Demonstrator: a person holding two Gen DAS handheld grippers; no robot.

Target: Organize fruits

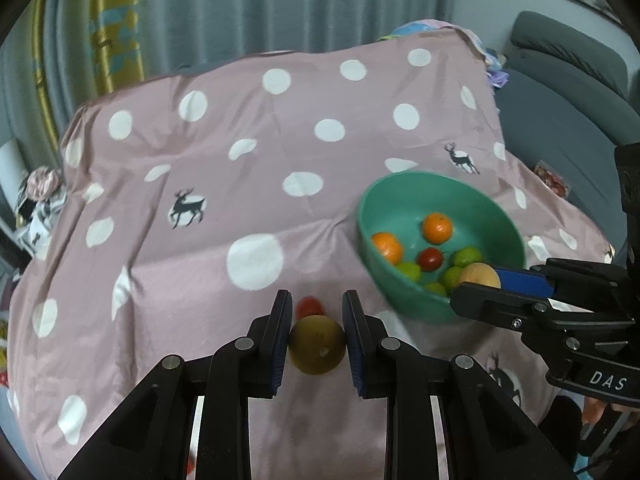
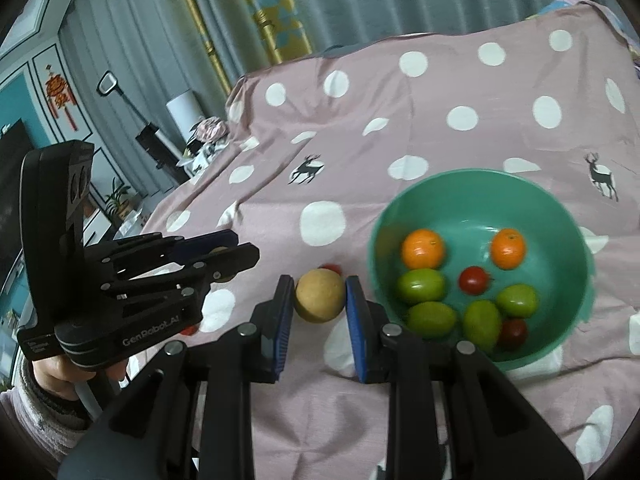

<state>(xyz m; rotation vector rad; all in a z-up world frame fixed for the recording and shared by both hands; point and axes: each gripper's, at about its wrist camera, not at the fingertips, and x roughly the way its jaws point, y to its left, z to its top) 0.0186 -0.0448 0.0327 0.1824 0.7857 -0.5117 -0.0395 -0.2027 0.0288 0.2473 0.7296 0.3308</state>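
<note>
Both tools were loaded. The left tool (image 1: 316, 320) had its blue-padded fingers (image 1: 280, 320) closed in on a round olive-brown fruit (image 1: 317, 350), gripping it on both sides above the pink polka-dot cloth with deer prints (image 1: 256, 152) that covered the bench. Just past that fruit, a small red fruit (image 1: 308, 306) lay on the cloth, blurred and half hidden.

The right tool (image 2: 318, 300) was clamped the same way on a round tan fruit (image 2: 320, 296), pads pressed to either side of it. In the left wrist view this tool came in from the right, and the tan fruit sat at the near rim of the round teal plastic bowl (image 1: 400, 292); whether it was over the rim or just beside it could not be told. In the right wrist view it looked left of the bowl, with a bit of red fruit peeking out behind it.

The bowl stood on the cloth to the right of centre. Inside were two oranges (image 2: 423, 249), one left and one right, a red tomato-like fruit (image 2: 474, 280) between and below them, four green fruits (image 2: 420, 286) along the near side, and a darker red fruit (image 2: 512, 332) tucked against the near wall.

The person's left hand (image 2: 60, 372) held the left tool from below.
</note>
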